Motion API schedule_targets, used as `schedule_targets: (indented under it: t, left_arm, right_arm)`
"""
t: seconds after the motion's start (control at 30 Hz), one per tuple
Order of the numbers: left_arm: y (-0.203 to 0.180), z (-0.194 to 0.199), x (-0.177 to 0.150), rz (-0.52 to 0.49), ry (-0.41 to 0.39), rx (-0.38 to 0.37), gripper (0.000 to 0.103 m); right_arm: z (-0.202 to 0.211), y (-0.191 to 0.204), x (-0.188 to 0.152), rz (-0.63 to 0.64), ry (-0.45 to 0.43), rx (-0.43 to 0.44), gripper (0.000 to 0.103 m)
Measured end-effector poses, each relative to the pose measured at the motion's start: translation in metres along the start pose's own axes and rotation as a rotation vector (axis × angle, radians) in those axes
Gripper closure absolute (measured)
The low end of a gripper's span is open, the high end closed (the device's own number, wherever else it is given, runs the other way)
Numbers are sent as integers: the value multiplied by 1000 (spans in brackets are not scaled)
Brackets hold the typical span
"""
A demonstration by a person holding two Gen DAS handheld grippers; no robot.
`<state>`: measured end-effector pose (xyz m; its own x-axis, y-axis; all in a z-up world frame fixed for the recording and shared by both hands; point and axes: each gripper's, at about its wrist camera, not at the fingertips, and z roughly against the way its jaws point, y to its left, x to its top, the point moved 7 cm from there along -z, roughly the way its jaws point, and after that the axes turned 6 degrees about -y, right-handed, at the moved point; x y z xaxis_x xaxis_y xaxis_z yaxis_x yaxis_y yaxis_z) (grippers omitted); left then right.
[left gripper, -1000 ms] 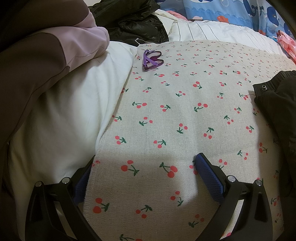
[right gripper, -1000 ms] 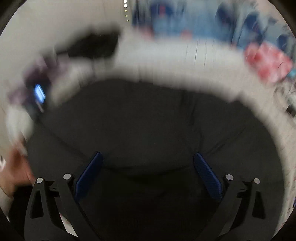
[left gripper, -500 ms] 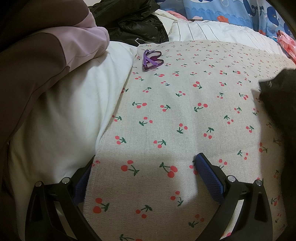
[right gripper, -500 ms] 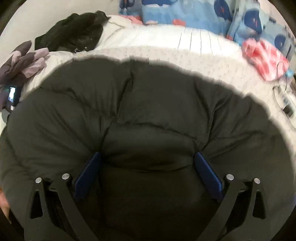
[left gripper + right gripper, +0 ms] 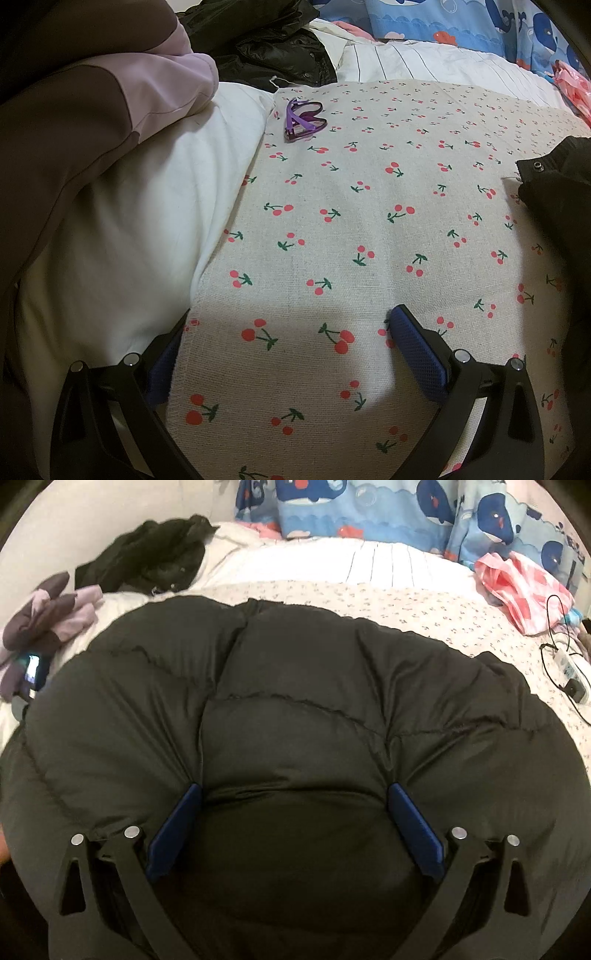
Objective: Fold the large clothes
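Right gripper first: I see its blue pads spread wide, pressed down into a big black puffer jacket, with a puffed panel bulging between them; nothing is pinched. The jacket fills most of my right view, spread over the cherry-print cloth. Out at 10 o'clock a purple and lilac garment lies bunched, with a small lit screen just below it at the jacket's edge. At 11 o'clock a second dark jacket sits crumpled on the white bedding. At 2 o'clock there is a pink and white bag, and at 3 o'clock a white power strip with a black cable. A blue whale-print fabric runs across 12 o'clock.

Left gripper is also spread wide and empty, low over the cherry-print cloth; its left pad is partly hidden behind the cloth's hemmed edge. At 9 o'clock a white pillow lies beside the cloth, the brown and lilac garment draped over it. At 12 o'clock purple glasses rest folded on the cloth. At 3 o'clock the black jacket's corner, with a snap button, lies on the cloth.
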<state>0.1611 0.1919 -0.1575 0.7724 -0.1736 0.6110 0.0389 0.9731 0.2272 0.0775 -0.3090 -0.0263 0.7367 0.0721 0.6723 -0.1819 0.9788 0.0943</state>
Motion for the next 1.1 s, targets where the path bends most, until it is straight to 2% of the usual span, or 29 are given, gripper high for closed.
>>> schedule_targets:
  t: [0.17, 0.47, 0.57, 0.67, 0.83, 0.87, 0.93, 1.1]
  left_arm:
    - [0, 0, 0, 0, 0, 0, 6]
    - [-1, 0, 0, -14, 0, 12, 6]
    - [-5, -3, 0, -48, 9, 51, 5]
    - [-8, 3, 1, -93, -18, 106, 5]
    - [-21, 10, 4, -232, -73, 251, 5]
    - [-22, 11, 5, -244, -73, 260, 5]
    - [-20, 11, 7, -237, -58, 249, 5]
    - [-6, 27, 12, -61, -7, 165, 6]
  right_arm:
    - [14, -4, -16, -33, -64, 7, 7]
    - [15, 1, -24, -33, -91, 7, 7]
    - [14, 1, -25, -33, -95, 9, 7]
    - [14, 1, -25, -30, -94, 6, 7]
    - [12, 2, -25, -24, -98, -2, 7]
    - [12, 2, -25, -24, -98, -2, 7]
    - [12, 2, -25, -25, -98, -2, 7]
    - [12, 2, -25, -25, -97, -2, 7]
